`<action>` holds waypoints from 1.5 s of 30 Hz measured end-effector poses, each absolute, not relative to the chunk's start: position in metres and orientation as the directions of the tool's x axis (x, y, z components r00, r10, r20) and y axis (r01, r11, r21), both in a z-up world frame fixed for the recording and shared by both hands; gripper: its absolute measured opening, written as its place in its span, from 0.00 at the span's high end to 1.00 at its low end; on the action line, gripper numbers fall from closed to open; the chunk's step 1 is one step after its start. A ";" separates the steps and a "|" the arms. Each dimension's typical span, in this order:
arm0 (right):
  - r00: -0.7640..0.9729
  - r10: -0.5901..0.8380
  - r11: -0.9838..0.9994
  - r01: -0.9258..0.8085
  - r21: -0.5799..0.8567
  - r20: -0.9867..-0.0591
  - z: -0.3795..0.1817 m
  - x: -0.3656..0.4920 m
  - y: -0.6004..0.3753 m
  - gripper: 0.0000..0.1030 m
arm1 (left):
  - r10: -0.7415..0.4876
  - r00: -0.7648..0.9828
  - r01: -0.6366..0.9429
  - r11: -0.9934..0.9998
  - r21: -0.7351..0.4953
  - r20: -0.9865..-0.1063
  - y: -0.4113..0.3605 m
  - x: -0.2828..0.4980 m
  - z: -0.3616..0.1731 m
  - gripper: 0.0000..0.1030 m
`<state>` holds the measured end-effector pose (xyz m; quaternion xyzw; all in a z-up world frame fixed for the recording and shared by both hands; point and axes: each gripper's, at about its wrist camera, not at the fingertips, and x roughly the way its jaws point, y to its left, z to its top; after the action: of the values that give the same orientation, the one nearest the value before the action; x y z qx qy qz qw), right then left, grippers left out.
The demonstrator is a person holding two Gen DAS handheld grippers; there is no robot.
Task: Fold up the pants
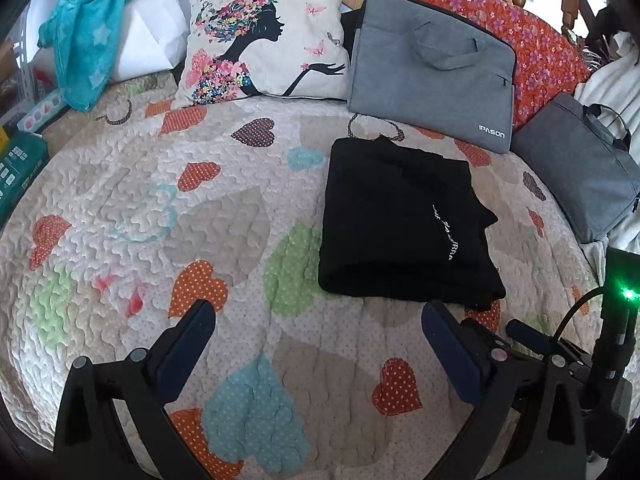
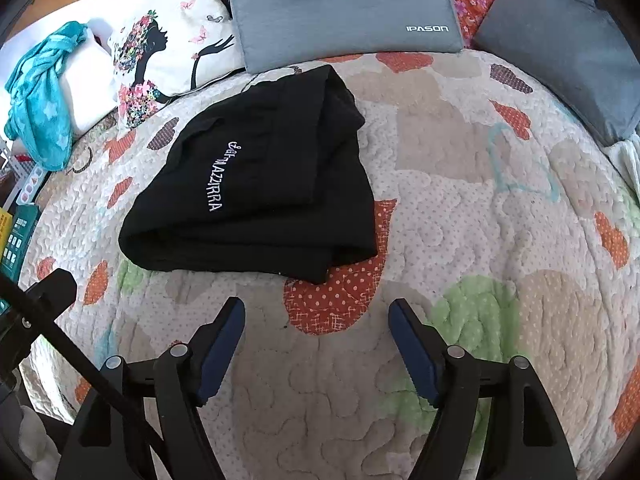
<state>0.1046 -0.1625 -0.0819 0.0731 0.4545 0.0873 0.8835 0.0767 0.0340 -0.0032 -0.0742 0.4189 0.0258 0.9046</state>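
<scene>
Black pants (image 1: 404, 224) with white lettering lie folded into a compact stack on the heart-patterned quilt (image 1: 160, 216). In the right wrist view the same pants (image 2: 260, 184) sit up and left of centre. My left gripper (image 1: 316, 316) hovers open over bare quilt, just short of the stack's near edge and to its left. Open as well, my right gripper (image 2: 316, 314) hangs above the quilt (image 2: 480, 200) just below the stack's lower right corner. Neither gripper touches the cloth, and nothing is between the fingers.
A printed pillow (image 1: 264, 40), a grey laptop bag (image 1: 432, 68) and a second grey bag (image 1: 580, 168) line the far side. A teal blanket (image 1: 92, 28) lies on a white pillow at the left. Boxes (image 1: 20, 168) sit past the left edge.
</scene>
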 end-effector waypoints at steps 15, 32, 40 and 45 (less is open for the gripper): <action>0.572 0.220 0.974 -0.089 0.207 -0.790 -0.083 0.104 -0.161 0.21 | -0.022 0.633 -0.107 0.988 -0.115 -0.774 0.035 0.078 -0.008 0.00; 0.572 0.217 0.975 -0.087 0.205 -0.791 -0.084 0.103 -0.160 0.18 | -0.030 0.623 -0.097 0.988 -0.116 -0.782 0.034 0.079 -0.011 0.00; 0.572 0.217 0.975 -0.088 0.204 -0.791 -0.084 0.103 -0.159 0.17 | -0.030 0.622 -0.097 0.989 -0.115 -0.782 0.034 0.079 -0.012 0.00; 0.573 0.217 0.975 -0.087 0.204 -0.790 -0.084 0.103 -0.159 0.16 | -0.031 0.622 -0.097 0.989 -0.116 -0.782 0.034 0.079 -0.012 0.00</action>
<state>0.1027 -0.1587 -0.0839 0.0715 0.4540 0.0858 0.8840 0.0788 0.0338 -0.0121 -0.0735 0.4344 0.0185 0.8975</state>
